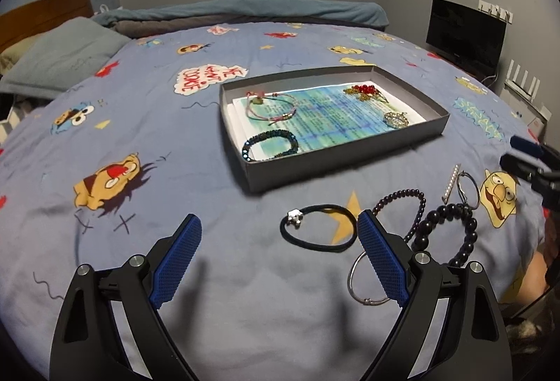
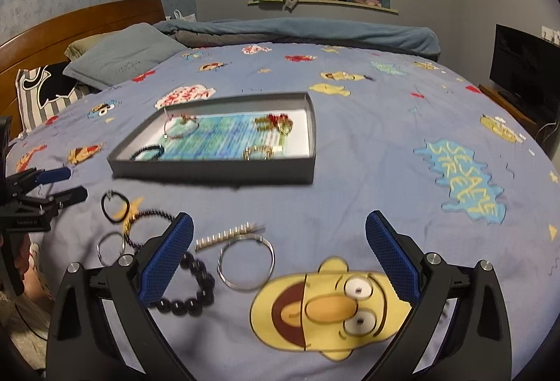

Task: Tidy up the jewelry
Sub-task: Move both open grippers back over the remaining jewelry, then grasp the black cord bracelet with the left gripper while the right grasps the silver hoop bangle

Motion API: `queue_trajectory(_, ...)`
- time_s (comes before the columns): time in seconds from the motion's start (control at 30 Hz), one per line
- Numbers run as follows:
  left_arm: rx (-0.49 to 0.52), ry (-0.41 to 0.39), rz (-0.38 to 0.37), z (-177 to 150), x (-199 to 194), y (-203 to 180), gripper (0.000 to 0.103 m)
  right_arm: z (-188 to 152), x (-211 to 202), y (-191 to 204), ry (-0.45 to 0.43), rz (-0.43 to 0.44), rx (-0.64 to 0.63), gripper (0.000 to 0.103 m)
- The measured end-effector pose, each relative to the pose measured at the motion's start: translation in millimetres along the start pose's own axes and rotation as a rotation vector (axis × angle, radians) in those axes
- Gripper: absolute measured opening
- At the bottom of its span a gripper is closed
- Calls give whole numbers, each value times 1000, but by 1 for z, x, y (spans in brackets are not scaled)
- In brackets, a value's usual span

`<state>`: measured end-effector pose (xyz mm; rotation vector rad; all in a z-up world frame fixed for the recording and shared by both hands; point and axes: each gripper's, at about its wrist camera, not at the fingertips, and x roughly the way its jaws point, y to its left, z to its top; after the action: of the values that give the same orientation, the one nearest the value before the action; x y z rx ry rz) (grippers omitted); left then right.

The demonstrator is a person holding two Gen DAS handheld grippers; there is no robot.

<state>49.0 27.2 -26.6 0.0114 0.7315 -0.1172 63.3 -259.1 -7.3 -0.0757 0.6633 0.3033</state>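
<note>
A grey box [image 1: 350, 152] on the bed holds a pink cord bracelet [image 1: 271, 104], a teal beaded bracelet [image 1: 269, 145], a red beaded piece [image 1: 365, 90] and a crystal ring [image 1: 395, 119]. Loose in front of it lie a black hair tie [image 1: 316, 228] with a silver charm, a small dark bead bracelet [image 1: 402, 206], a large black bead bracelet [image 2: 196, 290], a silver bangle [image 1: 364, 279], a silver hoop [image 2: 245, 262] and a pearl bar [image 2: 227, 234]. My left gripper [image 1: 280, 223] hangs open just short of the hair tie. My right gripper [image 2: 280, 221] is open and empty, right of the hoop.
The bed has a blue cartoon-print sheet [image 2: 385, 153]. Pillows [image 2: 122, 61] and a wooden headboard [image 2: 80, 19] are at the far left, a rolled blanket [image 1: 245, 8] lies along the far side, and a dark screen [image 2: 525, 66] stands at the right.
</note>
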Motion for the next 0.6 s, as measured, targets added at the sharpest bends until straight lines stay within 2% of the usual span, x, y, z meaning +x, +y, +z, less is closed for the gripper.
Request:
queue_trajectory(0.23,4,2,6,-6,8,-3,89,-16,7,6,17,6,-8,97)
queue_trajectory(0.33,11,9,8,-8,12,-4,84,-20,10,12,21,16,-19,96)
queue_trajectory(0.43,9,20,2,-9,16,-4,74,-24,16,18,42,27,-34,88)
queue_trajectory(0.5,9,27,-3,-10,19,-3,64,-26,20,20,57,35,-34,76)
queue_trajectory(0.6,1,35,-8,-9,23,-3,61,-26,26,20,71,41,-16,67)
